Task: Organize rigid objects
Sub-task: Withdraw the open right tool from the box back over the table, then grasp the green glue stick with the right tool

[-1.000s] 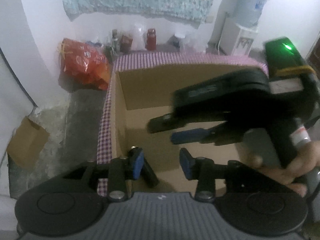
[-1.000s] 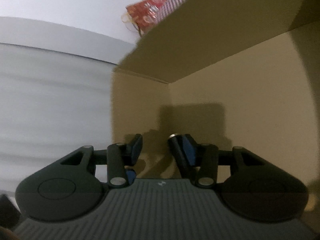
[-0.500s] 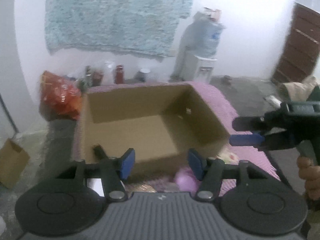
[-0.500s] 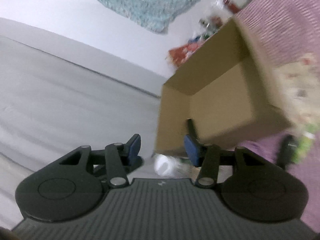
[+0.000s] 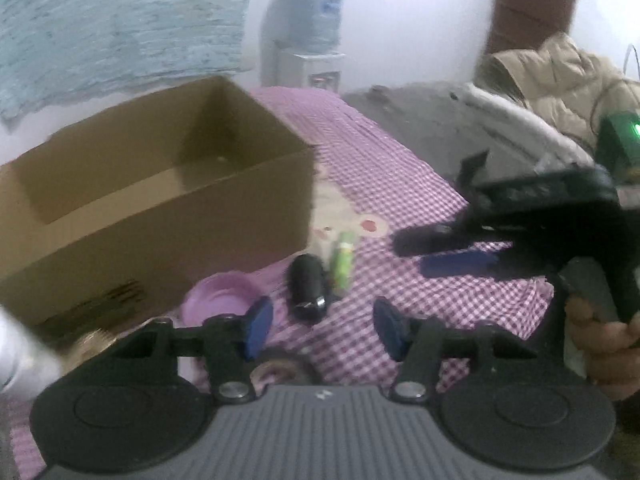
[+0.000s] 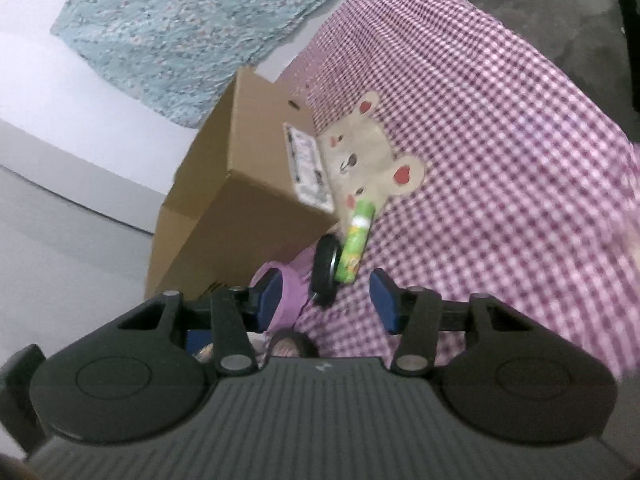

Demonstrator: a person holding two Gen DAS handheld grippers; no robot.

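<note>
Both grippers have pulled back out of the cardboard box [image 5: 168,200] and now hang over the pink checked cloth [image 6: 500,168]. Left gripper [image 5: 322,326] has just been closing, yet its jaws stand apart with nothing between them; right gripper [image 6: 326,300] is parted and empty too. A green tube [image 5: 342,262] lies just beside a black oval case [image 5: 307,285], near a purple bowl [image 5: 222,296] by the box.

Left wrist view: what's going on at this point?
A person holds a two-finger gripper in each hand over a table draped in pink checked cloth. The left gripper and right gripper both hang open and empty; the left's jaws have just been closing. An open brown cardboard box stands behind a black oval object, a green tube and a shallow purple plastic bowl, all outside it.
</note>
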